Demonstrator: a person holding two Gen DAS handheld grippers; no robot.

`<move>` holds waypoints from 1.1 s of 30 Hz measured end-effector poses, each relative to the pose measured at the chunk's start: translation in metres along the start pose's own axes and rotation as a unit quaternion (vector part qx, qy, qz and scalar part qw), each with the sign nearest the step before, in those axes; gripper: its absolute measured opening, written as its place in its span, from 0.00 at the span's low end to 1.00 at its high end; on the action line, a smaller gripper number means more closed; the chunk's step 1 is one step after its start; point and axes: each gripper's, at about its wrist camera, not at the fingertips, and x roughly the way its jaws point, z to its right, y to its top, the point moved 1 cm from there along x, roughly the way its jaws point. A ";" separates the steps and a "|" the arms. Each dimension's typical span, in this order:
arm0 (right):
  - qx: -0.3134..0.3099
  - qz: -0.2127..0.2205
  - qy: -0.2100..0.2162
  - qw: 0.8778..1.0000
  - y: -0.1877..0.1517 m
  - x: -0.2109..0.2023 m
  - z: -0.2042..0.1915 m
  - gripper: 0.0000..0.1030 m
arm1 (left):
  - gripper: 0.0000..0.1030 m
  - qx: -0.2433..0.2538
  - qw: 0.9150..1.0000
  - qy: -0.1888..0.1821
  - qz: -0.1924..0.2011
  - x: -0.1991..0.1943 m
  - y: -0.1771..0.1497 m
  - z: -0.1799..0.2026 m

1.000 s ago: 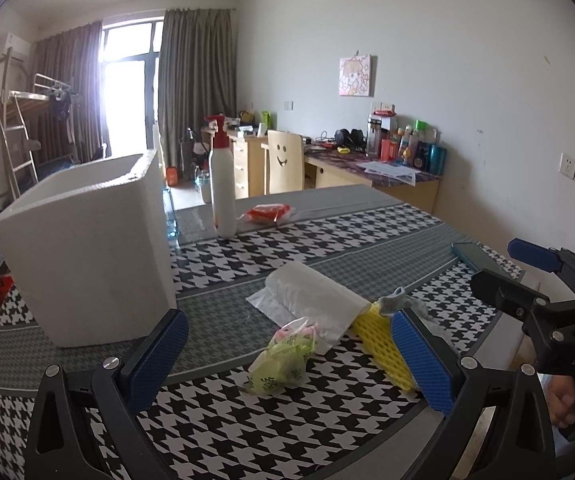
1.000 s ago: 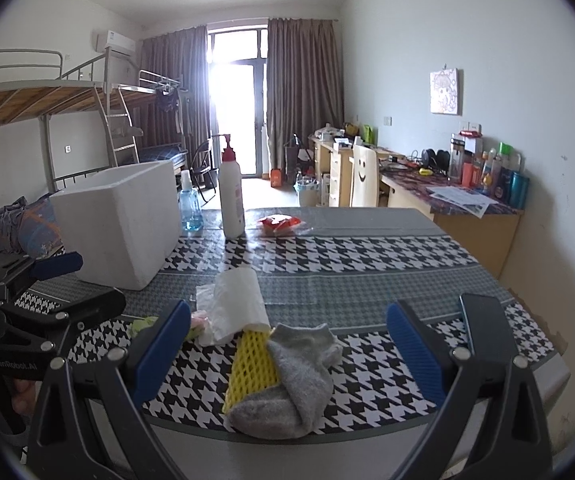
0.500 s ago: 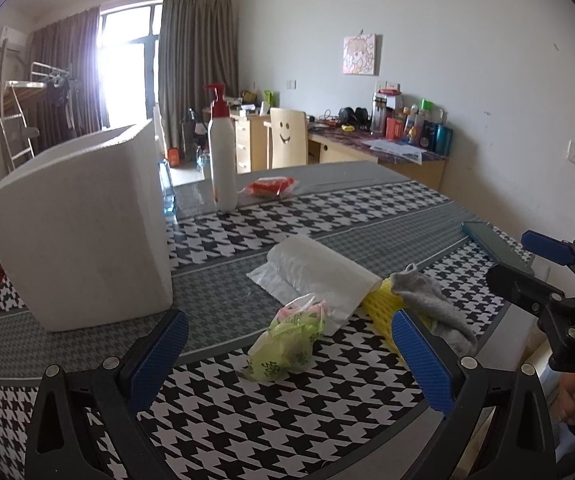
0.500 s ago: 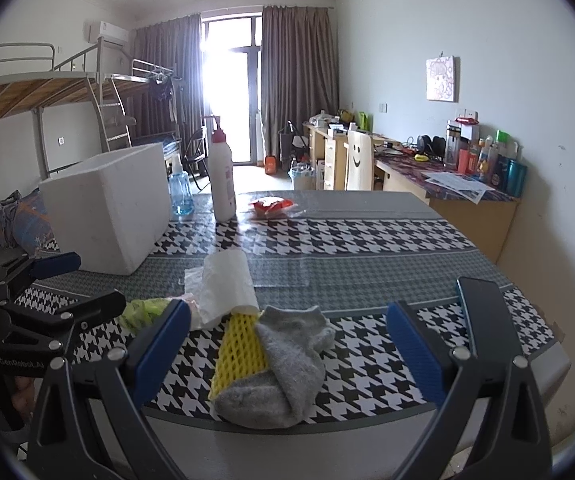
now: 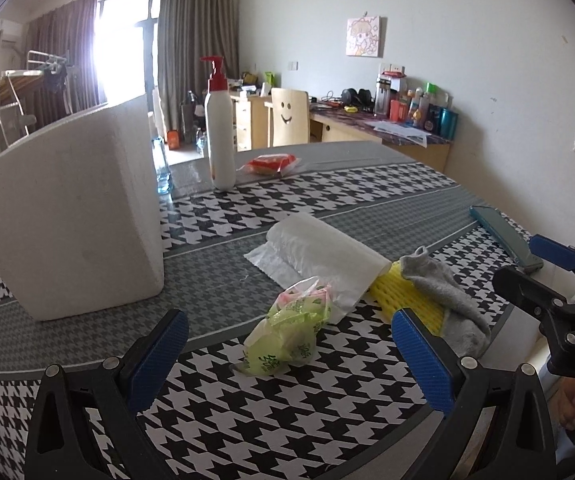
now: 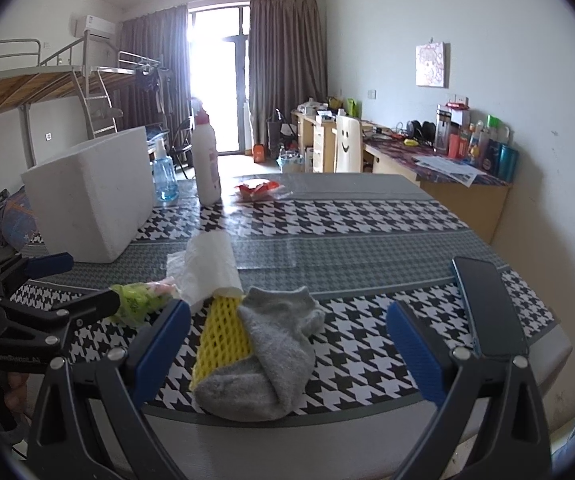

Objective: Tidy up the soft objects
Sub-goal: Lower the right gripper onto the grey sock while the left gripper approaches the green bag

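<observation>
- Grey sock (image 6: 275, 356) lies near the table's (image 6: 367, 240) front edge, overlapping a yellow foam net (image 6: 221, 340).
- Green crumpled bag (image 5: 287, 336) lies just beside a white plastic roll (image 5: 319, 256).
- Left gripper (image 5: 287, 364) is spread wide, empty.
- Right gripper (image 6: 287, 352) likewise gapes, empty.
- White foam box (image 5: 67, 216) stands farther back.

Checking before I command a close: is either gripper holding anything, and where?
Nothing is held. The left gripper and right gripper are both open, short of the green bag and grey sock.
</observation>
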 end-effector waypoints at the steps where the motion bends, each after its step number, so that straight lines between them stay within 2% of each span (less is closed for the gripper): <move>1: 0.001 -0.003 0.000 1.000 -0.001 0.001 0.001 0.97 | 0.99 0.000 1.000 0.003 -0.003 0.002 0.000 0.000; 4: 0.003 -0.009 0.000 1.000 -0.003 0.005 0.002 0.97 | 0.99 0.006 1.000 0.014 -0.007 0.005 0.000 0.001; 10: 0.009 -0.022 -0.001 1.000 -0.005 0.012 0.006 0.97 | 0.99 0.008 1.000 0.011 -0.020 0.013 -0.002 0.002; 15: 0.006 -0.037 -0.001 0.999 -0.009 0.020 0.007 0.86 | 0.99 0.010 1.000 0.017 -0.025 0.017 -0.002 0.001; 20: 0.004 -0.051 0.004 0.999 -0.013 0.026 0.006 0.82 | 0.99 0.011 0.999 0.020 -0.031 0.022 -0.003 0.002; 22: -0.002 -0.060 0.003 0.998 -0.015 0.029 0.004 0.75 | 0.99 0.008 0.999 0.020 -0.034 0.023 -0.003 0.002; 24: -0.006 -0.074 0.006 0.997 -0.018 0.034 0.002 0.63 | 0.99 0.008 0.999 0.021 -0.036 0.025 -0.004 0.002; 27: 0.001 -0.086 0.008 0.996 -0.021 0.039 0.005 0.56 | 0.99 0.007 0.999 0.019 -0.034 0.025 -0.003 0.002; 33: 0.008 -0.095 0.018 0.995 -0.025 0.038 0.008 0.56 | 0.98 0.006 0.999 0.021 -0.043 0.028 -0.004 0.001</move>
